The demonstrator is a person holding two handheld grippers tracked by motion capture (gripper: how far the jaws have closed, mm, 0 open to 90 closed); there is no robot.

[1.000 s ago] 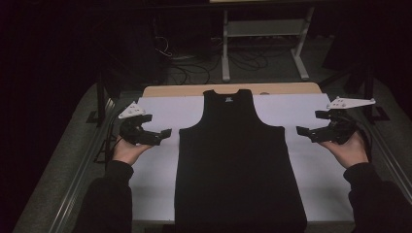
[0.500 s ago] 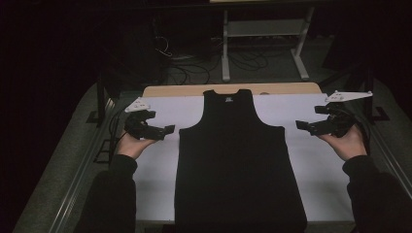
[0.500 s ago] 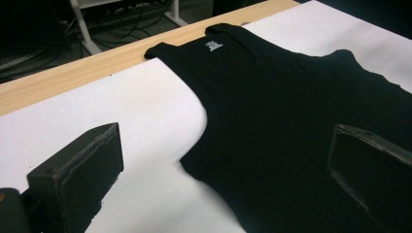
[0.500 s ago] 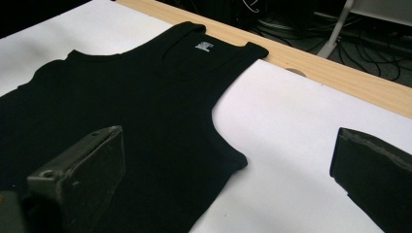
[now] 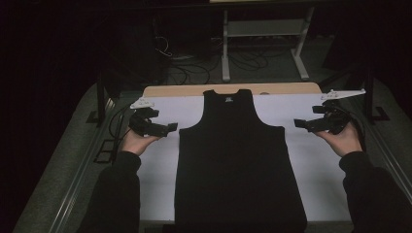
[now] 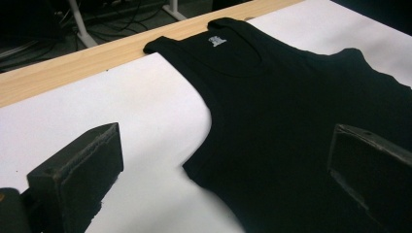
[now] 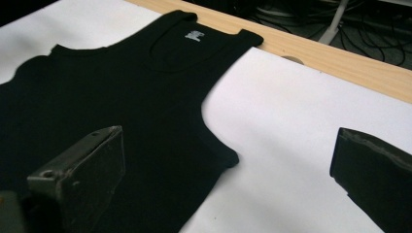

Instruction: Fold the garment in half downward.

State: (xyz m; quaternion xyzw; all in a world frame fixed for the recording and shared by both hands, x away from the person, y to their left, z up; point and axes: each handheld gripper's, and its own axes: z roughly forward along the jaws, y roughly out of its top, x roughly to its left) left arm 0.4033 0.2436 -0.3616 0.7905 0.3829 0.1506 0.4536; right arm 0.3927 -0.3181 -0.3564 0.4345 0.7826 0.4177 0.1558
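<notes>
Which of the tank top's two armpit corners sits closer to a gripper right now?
The one on the person's left: the tank top corner nearly meets the left gripper, while the right gripper stands slightly farther from its corner.

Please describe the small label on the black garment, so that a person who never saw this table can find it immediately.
Start from the white sheet covering the table, where a black sleeveless top lies flat between the left gripper and the right gripper. Follow it to its far end, near the bare wooden edge. Just inside the neckline sits the small white label, the only pale mark on the dark cloth.
</notes>
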